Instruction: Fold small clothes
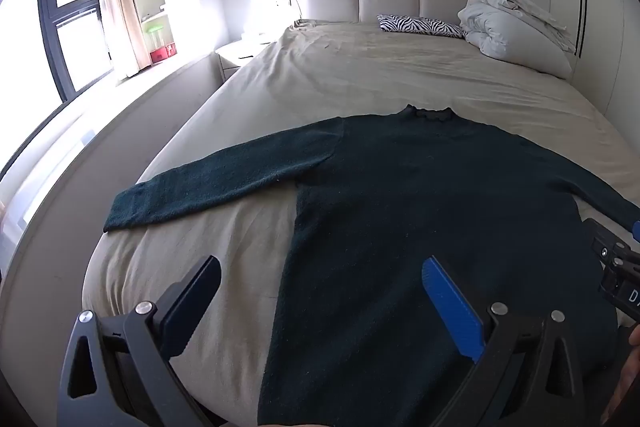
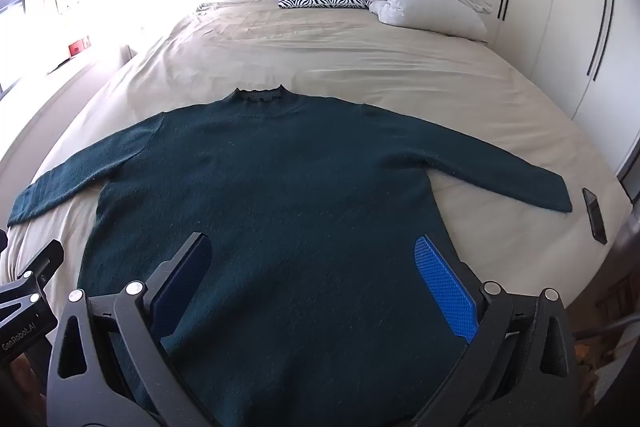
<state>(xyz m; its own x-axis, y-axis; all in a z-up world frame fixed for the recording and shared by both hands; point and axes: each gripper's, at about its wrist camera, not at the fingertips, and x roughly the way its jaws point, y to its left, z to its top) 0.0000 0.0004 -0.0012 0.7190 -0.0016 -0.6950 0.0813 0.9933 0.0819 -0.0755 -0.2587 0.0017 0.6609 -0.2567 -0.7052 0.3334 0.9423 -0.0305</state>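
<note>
1. The dark green knit sweater (image 2: 280, 195) lay flat on the beige bed sheet (image 2: 320, 51), filling the centre and lower half of the frame, collar toward the headboard, both sleeves spread outward.
2. The left gripper (image 1: 320, 291) hovered over the sweater's left hem area, jaws at full spread, holding nothing.
3. The right gripper (image 2: 312, 267) stood likewise wide open and empty above the lower body of the sweater.
4. Handling, as judged: the knit appeared soft, limp and light, with a fuzzy, non-slippery surface; a sleeve cuff (image 2: 560, 195) or a shoulder seam offered the likeliest hold.
5. A dark phone (image 2: 595, 215) lay just beside the cuff at right.
6. Legible writing: "GenRobot.AI" on the left gripper's body, lower left of the right wrist view.
</note>
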